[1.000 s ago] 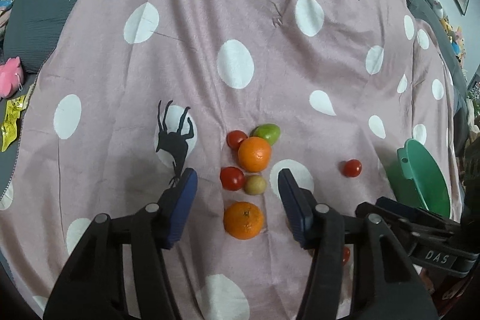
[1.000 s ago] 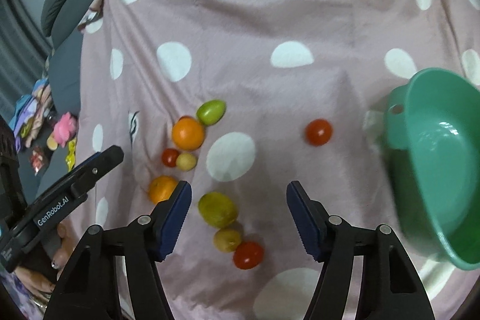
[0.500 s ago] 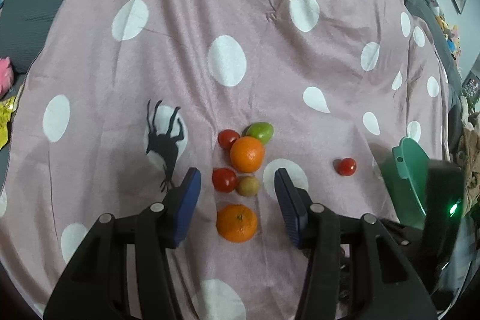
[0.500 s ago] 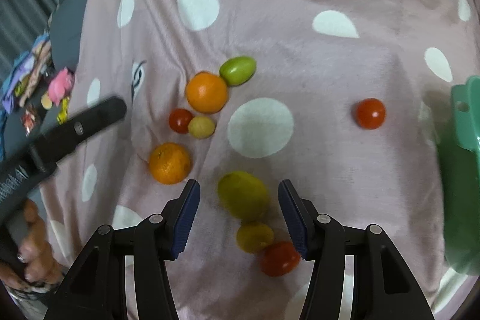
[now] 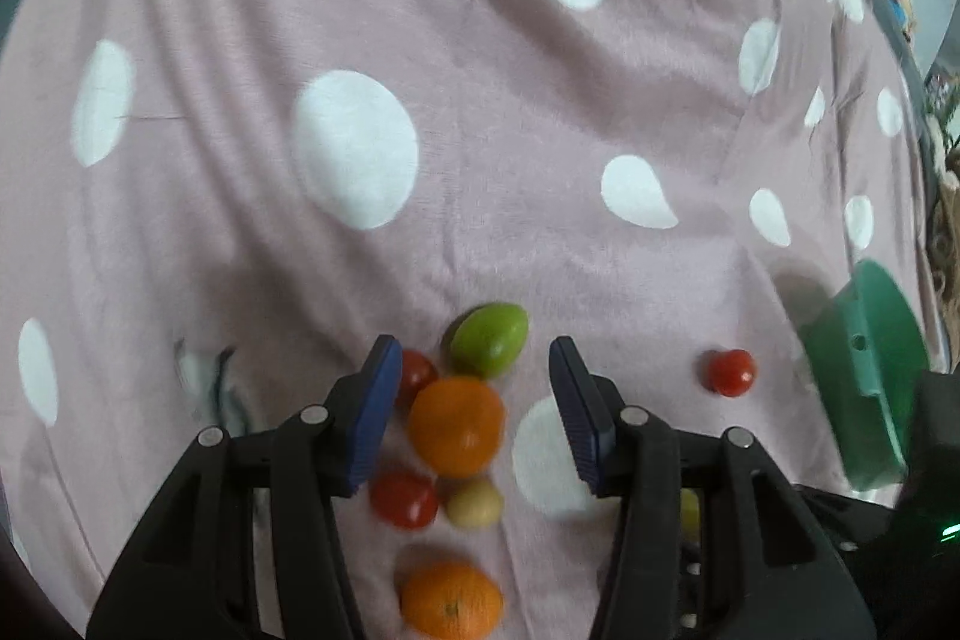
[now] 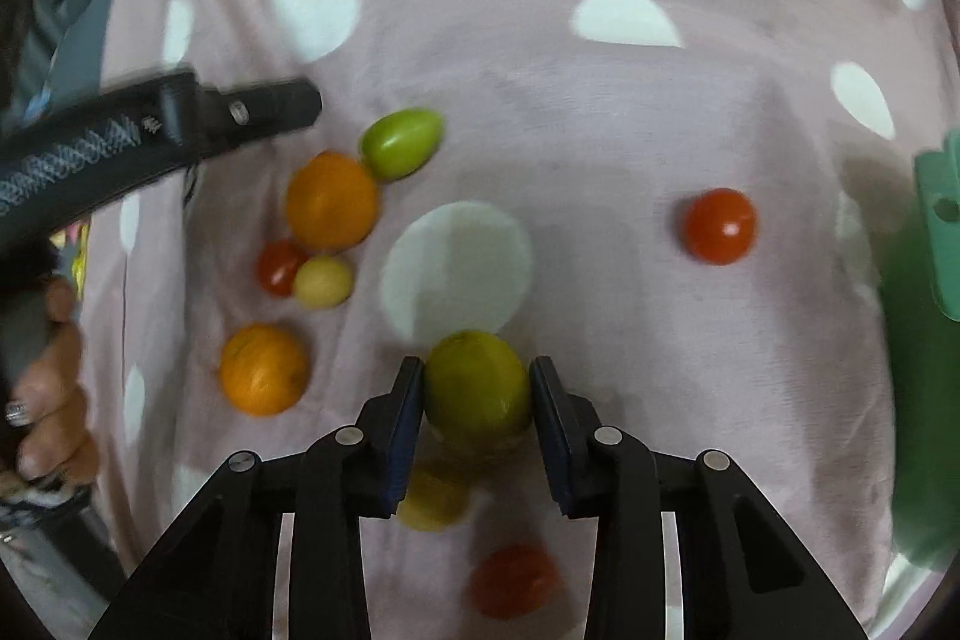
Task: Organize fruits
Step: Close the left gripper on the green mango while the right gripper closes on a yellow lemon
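Right gripper [image 6: 474, 394]: jaws just closing onto yellow-green fruit [image 6: 477, 385]; left gripper [image 5: 474, 400] half open, empty, over orange [image 5: 456, 424]; green bowl [image 5: 882, 376] apparently unfilled; sorting barely begun.

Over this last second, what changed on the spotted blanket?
The right gripper came down and its jaws have just been closing around the yellow-green fruit, now touching both sides. The left gripper, jaws open, slid forward over the upper orange. The other fruit and the green bowl lie as before.
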The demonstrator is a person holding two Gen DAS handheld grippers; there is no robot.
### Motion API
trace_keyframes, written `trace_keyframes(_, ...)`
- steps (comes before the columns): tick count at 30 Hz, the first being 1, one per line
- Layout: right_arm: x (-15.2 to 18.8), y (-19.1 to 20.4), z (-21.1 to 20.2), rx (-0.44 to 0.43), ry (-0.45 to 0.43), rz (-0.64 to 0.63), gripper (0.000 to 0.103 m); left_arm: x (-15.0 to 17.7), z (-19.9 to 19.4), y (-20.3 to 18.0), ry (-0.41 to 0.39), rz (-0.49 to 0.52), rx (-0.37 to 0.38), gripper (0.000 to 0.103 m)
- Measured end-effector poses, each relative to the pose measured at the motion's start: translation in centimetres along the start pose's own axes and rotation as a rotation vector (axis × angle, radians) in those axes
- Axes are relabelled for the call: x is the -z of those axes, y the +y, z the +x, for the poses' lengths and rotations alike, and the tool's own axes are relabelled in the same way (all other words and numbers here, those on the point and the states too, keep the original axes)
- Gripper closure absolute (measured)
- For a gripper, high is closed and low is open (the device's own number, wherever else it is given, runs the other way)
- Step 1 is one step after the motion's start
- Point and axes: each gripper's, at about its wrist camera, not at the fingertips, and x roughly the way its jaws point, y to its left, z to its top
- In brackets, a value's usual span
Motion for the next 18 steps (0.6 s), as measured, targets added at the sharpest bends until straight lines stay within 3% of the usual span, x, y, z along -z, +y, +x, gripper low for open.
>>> trace_keyframes(6, -0.7, -3.3, -1.2, -0.01, -0.019, 0.073, 0.066, -0.7, 4.2, 0.0, 0.083, 0.029, 0.002, 0.053)
trace_keyframes(9, -0.7, -4.2, -1.4, -0.008, -0.02, 0.086, 0.066, -0.8, 4.9, -0.1, 0.072, 0.049, -0.025, 0.058)
trace_keyframes(11, -0.9, -4.0, -1.1, -0.01, -0.02, 0.097, 0.066, -0.9, 5.1, 0.2, 0.077, 0.04, -0.006, 0.067)
trace_keyframes(18, -0.1, -4.2, -3.6, -0.002, -0.06, 0.12, 0.066, -1.6, 2.5, 0.9, 0.037, 0.006, -0.038, 0.069)
